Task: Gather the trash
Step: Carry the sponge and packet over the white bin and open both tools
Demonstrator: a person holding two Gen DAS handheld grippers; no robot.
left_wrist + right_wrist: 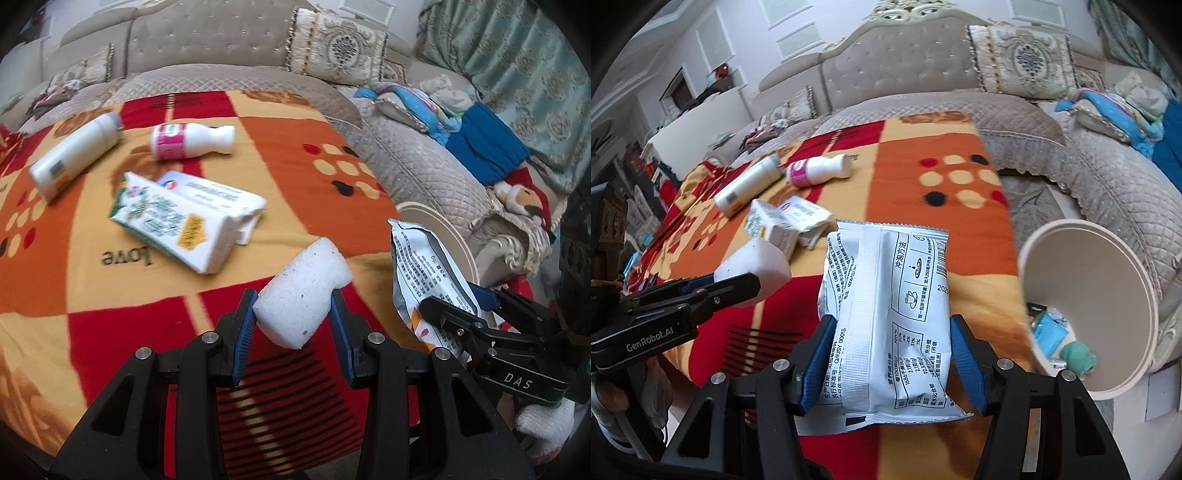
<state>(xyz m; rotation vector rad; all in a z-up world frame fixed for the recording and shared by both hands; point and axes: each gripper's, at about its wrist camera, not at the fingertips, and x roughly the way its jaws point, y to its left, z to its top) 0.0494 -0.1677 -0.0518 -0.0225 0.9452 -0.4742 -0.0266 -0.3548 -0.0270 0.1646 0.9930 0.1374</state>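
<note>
My left gripper [293, 314] is shut on a white foam block [301, 291], held above the patterned blanket [288, 147]. The block [753, 266] and the left gripper [738, 282] also show at the left of the right wrist view. My right gripper [892, 354] is shut on a white printed wrapper [886, 310], seen too at the right of the left wrist view as the wrapper [424, 273] in the right gripper [461, 314]. A white bin [1108, 280] with trash inside stands just right of the wrapper. On the blanket lie a white bottle [74, 157], a pink-labelled bottle [190, 140] and crumpled cartons [188, 221].
A quilted grey sofa [1108, 177] with cushions curves behind and to the right of the blanket. Folded blue cloth [484, 147] and a doll [521, 195] lie on the sofa's right arm. A gloved hand [546, 424] holds the right gripper.
</note>
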